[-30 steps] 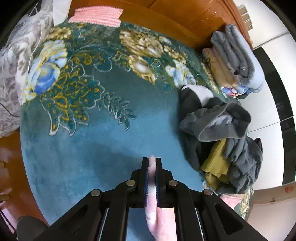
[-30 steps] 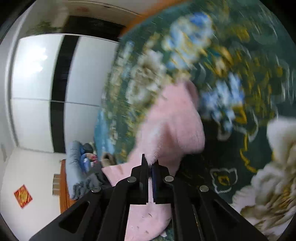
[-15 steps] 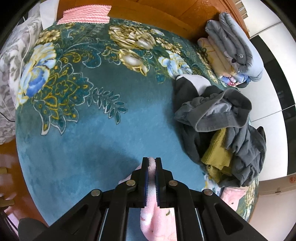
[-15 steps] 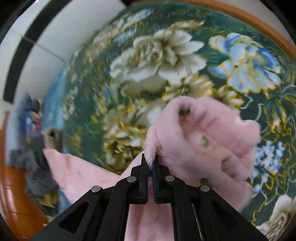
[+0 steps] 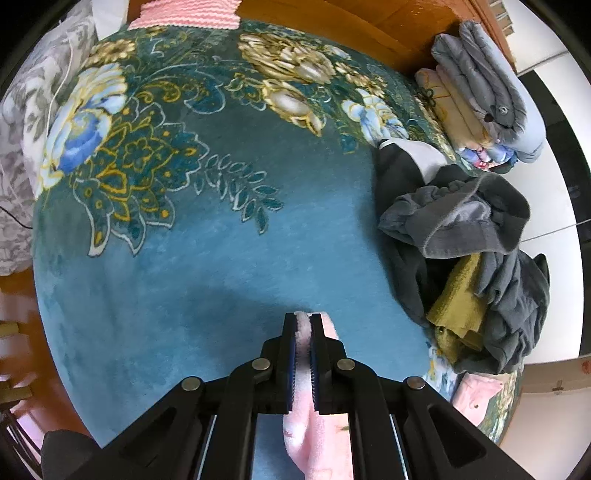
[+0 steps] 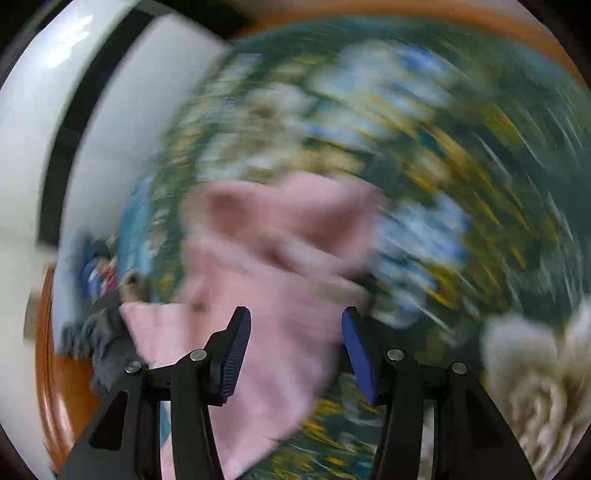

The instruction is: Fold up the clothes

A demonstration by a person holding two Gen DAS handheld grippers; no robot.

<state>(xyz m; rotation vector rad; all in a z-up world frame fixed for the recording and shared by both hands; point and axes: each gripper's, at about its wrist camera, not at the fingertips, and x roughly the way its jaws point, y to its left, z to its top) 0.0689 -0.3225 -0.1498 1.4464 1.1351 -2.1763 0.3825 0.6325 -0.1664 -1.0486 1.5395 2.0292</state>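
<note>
A fluffy pink garment [image 5: 308, 424] hangs from my left gripper [image 5: 303, 321], which is shut on its edge above the teal floral blanket [image 5: 207, 251]. In the blurred right wrist view the same pink garment [image 6: 269, 258] lies bunched on the blanket ahead of my right gripper [image 6: 295, 325]. That gripper is open and empty, its blue pads [image 6: 236, 343] wide apart on either side of the cloth.
A heap of dark grey and olive clothes [image 5: 476, 266] lies at the blanket's right edge. Folded grey and cream items [image 5: 484, 107] are stacked behind it. A pink knitted cloth [image 5: 188, 11] lies at the far edge, a patterned pillow [image 5: 22, 110] on the left.
My right gripper has opened and let go of the pink garment, and it is moving fast. My left gripper stays shut on the garment, shifting slightly.
</note>
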